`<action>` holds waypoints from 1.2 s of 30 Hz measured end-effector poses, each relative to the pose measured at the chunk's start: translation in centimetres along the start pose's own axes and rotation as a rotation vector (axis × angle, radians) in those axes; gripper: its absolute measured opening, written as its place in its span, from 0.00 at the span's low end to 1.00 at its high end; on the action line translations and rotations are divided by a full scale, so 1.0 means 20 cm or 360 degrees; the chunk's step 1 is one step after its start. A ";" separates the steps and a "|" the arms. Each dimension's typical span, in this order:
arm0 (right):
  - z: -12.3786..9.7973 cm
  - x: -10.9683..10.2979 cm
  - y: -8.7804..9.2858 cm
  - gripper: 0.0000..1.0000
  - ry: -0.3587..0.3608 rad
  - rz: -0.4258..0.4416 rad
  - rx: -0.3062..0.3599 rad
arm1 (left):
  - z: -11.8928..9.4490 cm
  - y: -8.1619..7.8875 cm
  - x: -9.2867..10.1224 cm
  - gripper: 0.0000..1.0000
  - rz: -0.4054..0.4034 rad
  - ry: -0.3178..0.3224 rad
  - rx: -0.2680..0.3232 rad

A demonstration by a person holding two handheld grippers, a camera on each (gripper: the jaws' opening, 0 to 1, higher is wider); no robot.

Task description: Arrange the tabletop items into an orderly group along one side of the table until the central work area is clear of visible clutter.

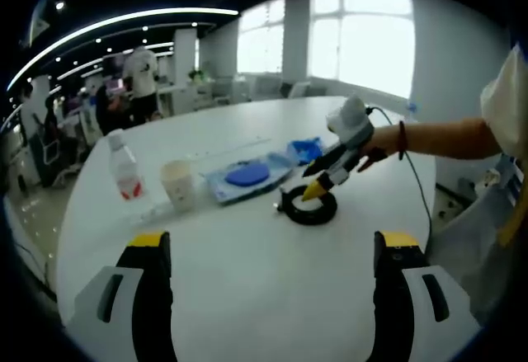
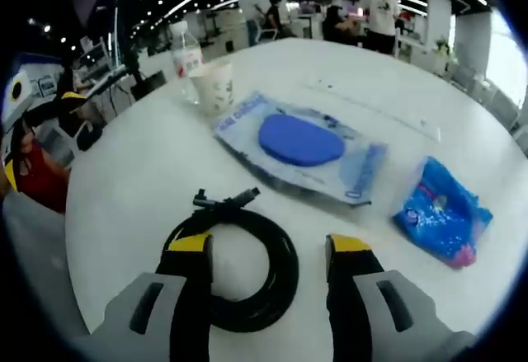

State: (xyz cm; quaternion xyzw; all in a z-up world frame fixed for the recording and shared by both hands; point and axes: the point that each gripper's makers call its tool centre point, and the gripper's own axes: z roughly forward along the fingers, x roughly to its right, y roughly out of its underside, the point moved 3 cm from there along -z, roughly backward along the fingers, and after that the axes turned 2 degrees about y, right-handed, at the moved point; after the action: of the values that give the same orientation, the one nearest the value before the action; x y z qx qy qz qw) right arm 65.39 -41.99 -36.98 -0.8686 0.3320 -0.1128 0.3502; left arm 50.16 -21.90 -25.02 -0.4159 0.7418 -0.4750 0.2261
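The right tongs [image 2: 268, 255] hung open over the coiled cable [image 2: 239, 267], seemingly untouched; closing came next. Left tongs [image 1: 268, 251] were open, empty.

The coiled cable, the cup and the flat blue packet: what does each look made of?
Coiled cable: rubber or plastic jacket, matte black, with little glare on its loops. Cup: probably paper, dull off-white with a faint print. Flat blue packet: thin glossy plastic film, judging by its sheen and translucent edges around a darker blue oval. The right tongs stand open over the cable.
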 end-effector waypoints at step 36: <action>-0.03 -0.02 0.06 0.05 0.0123 0.0109 -0.0099 | -0.01 -0.02 -0.01 0.99 0.0068 -0.0061 -0.0005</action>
State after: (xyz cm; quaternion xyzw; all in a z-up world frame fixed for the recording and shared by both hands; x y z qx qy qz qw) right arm 64.29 -42.70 -37.32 -0.8621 0.3782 -0.1238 0.3137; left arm 50.24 -21.65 -24.63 -0.4094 0.7468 -0.4608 0.2498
